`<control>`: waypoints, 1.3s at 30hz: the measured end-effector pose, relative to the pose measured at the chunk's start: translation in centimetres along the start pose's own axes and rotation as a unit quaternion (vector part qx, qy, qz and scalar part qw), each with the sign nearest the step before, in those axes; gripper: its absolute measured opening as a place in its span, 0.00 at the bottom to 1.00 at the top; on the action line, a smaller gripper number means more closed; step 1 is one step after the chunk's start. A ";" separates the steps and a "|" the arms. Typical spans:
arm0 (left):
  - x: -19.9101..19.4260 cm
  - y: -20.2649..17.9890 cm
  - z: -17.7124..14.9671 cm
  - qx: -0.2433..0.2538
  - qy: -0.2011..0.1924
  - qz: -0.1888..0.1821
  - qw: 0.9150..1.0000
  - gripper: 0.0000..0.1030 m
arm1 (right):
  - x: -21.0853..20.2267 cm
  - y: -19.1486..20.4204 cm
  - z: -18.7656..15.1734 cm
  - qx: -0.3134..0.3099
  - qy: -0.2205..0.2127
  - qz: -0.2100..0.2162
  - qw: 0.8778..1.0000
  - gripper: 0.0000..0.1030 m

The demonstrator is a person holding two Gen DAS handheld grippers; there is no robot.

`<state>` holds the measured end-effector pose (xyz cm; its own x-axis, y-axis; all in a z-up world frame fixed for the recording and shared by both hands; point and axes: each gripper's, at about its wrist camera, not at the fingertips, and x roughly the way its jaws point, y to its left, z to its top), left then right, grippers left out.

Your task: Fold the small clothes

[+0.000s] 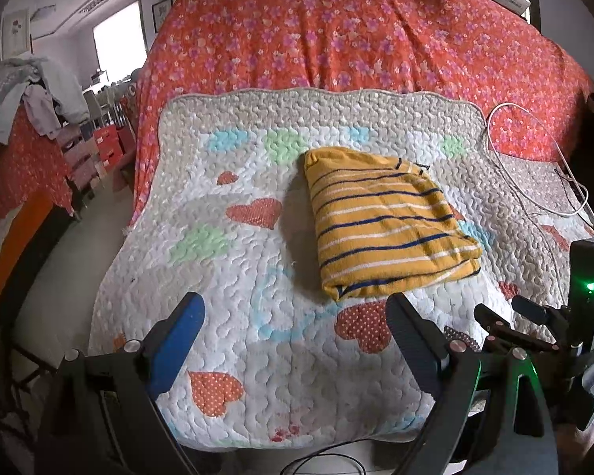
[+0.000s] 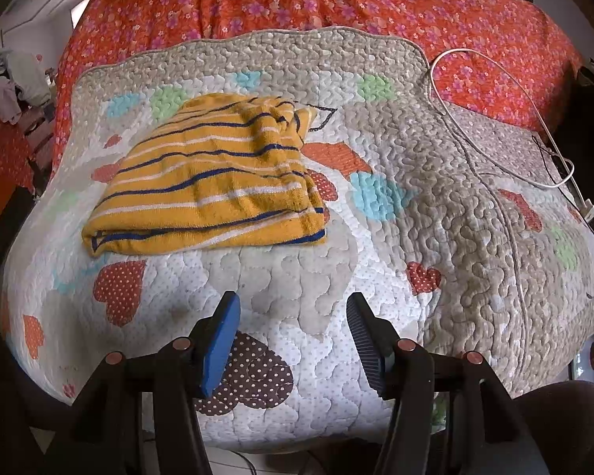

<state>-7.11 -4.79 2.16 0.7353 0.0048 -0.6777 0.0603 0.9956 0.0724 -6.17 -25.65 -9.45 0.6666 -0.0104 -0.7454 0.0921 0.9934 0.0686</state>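
A small yellow garment with navy and white stripes (image 1: 388, 221) lies folded into a compact bundle on the quilted heart-pattern mat (image 1: 233, 277). It also shows in the right wrist view (image 2: 214, 182), left of centre on the mat (image 2: 305, 277). My left gripper (image 1: 295, 308) is open and empty, just in front of the bundle's near edge. My right gripper (image 2: 293, 308) is open and empty, hovering over the mat in front and to the right of the bundle. The right gripper's body (image 1: 534, 328) shows at the right of the left wrist view.
A white cable (image 2: 507, 126) loops over the mat's far right corner. The mat lies on a red floral sheet (image 1: 336, 31). A pile of grey clothes (image 1: 27, 95) sits on a surface at the far left. The floor lies left of the bed.
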 end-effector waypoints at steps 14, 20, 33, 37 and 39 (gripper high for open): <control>-1.9 1.1 0.3 -0.016 -0.064 0.032 0.997 0.92 | -0.8 0.4 0.1 0.006 -0.020 0.020 1.000 0.59; -3.8 1.7 2.5 -0.026 -0.105 0.067 0.992 1.00 | -2.5 0.6 0.9 0.017 -0.040 0.052 0.998 0.63; 3.2 1.2 1.3 -0.011 0.026 0.015 0.999 1.00 | -1.8 2.9 3.1 -0.007 -0.007 0.069 0.998 0.66; 5.4 1.5 -0.1 -0.019 0.076 0.002 0.997 1.00 | -0.4 2.9 2.9 -0.001 0.010 0.063 0.998 0.66; 6.0 1.7 -0.6 -0.024 0.092 0.001 0.996 1.00 | 0.0 3.0 2.8 0.001 0.016 0.063 0.998 0.66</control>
<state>-2.97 -3.02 -2.18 0.5994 0.0187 -0.8002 0.0246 0.9988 0.0417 -3.83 -22.99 -7.38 0.6485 0.1180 -0.7520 0.0103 0.9865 0.1636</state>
